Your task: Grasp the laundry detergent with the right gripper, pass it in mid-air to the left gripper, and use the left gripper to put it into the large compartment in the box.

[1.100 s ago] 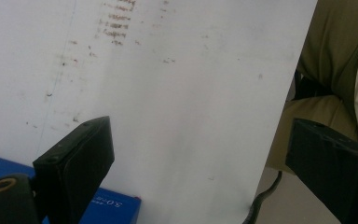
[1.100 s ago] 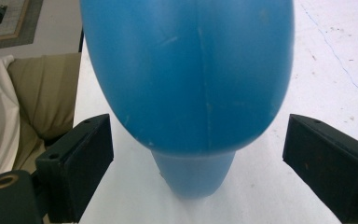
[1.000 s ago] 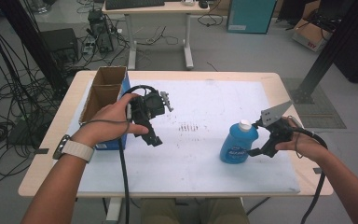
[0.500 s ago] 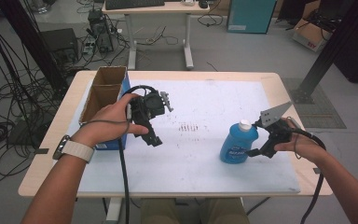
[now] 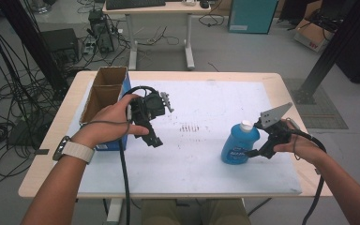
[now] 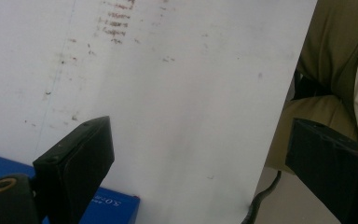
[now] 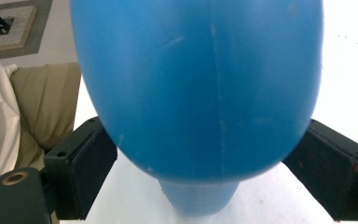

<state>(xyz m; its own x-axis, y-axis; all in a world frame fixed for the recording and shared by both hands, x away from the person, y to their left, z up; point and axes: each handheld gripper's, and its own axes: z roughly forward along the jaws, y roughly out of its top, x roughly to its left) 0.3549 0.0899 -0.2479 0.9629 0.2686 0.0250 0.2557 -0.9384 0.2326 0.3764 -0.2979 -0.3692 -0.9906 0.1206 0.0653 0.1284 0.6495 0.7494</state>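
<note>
Right gripper (image 5: 252, 152): held at the right side of the table (image 5: 272, 79), its jaws set to either side of a blue bottle (image 5: 237, 144). They have just been closing with the bottle between them. In the right gripper view the right gripper (image 7: 200, 179) is seen with both black pads lying against the flanks of the blue bottle (image 7: 200, 88); whether they press firmly cannot be told.

Blue bottle: a rounded, smooth plastic body of mid-blue, narrowing to a neck with a white cap, stood upright on the white sheet (image 5: 206, 164) toward its right front part. A darker printed label is seen low on the body in the high view; its wording is too small to read. A faint vertical mould seam and light scuffs are revealed by the right gripper view.

Left gripper (image 5: 153, 139): held above the left part of the sheet, jaws spread wide with nothing between them. In the left gripper view the left gripper (image 6: 205, 163) is seen over bare sheet bearing small brownish marks (image 6: 116, 23).

Cardboard box (image 5: 104, 89): open-topped, blue-sided, placed at the left edge of the table.
</note>
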